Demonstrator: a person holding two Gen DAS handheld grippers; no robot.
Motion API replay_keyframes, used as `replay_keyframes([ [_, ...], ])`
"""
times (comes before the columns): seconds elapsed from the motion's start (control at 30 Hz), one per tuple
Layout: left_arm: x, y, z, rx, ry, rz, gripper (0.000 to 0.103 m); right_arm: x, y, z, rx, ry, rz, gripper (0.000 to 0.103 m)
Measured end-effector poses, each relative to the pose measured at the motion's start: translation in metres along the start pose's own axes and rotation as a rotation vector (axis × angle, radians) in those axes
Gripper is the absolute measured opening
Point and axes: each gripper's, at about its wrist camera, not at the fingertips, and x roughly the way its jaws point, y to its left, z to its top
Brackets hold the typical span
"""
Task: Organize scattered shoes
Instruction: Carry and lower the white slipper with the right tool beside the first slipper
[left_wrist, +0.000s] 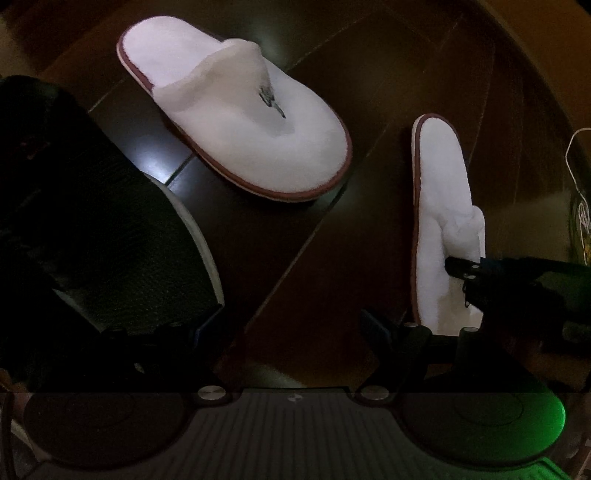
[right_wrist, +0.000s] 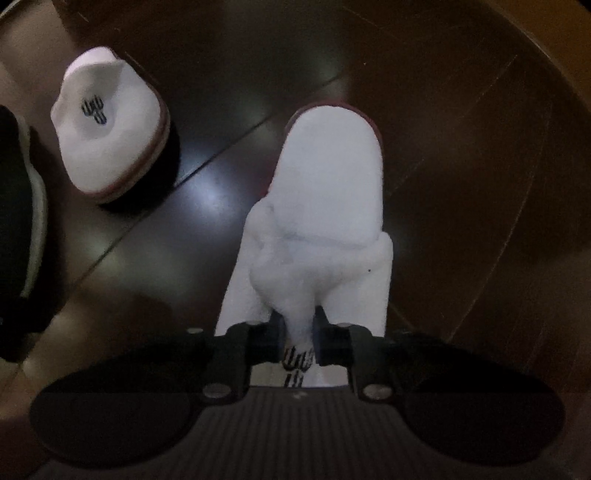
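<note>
The right gripper (right_wrist: 298, 341) is clamped on the bunched upper of a white slipper (right_wrist: 332, 192), pinching the terry fabric between its two black fingers (right_wrist: 266, 341) just above a dark embroidered logo (right_wrist: 297, 360). That slipper runs from the jaws toward 12 o'clock, its heel end and maroon sole edging farthest away, over a dark glossy wood floor (right_wrist: 461, 147). At 10 o'clock in the right wrist view lies the second white slipper (right_wrist: 110, 147), well apart, logo up. A black shoe with a white sole (right_wrist: 22, 221) sits at 9 o'clock by the frame edge.

The left gripper (left_wrist: 295, 328) has its fingers spread wide and holds nothing. From it, the second slipper (left_wrist: 240, 122) lies at 12 o'clock, the held slipper (left_wrist: 439, 206) at 2 o'clock with the right gripper's tip (left_wrist: 465, 271) on it, and the black shoe (left_wrist: 110, 229) at 9 o'clock.
</note>
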Motion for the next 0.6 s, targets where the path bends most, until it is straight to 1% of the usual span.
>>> replay_keyframes([
  [0.2,-0.020,0.010,0.005,-0.046,-0.038,-0.019,0.083,-0.006,0.008,0.029,-0.147,-0.055,-0.031,0.014],
  [0.33,-0.029,0.011,0.008,-0.073,-0.058,-0.036,0.083,-0.006,0.021,0.057,-0.273,-0.102,-0.046,0.014],
  [0.43,-0.035,0.011,0.014,-0.090,-0.073,-0.043,0.083,0.003,0.034,0.078,-0.396,-0.139,-0.053,0.014],
  [0.6,-0.037,0.018,0.020,-0.109,-0.085,-0.042,0.083,0.016,0.058,0.103,-0.605,-0.198,-0.068,0.014],
])
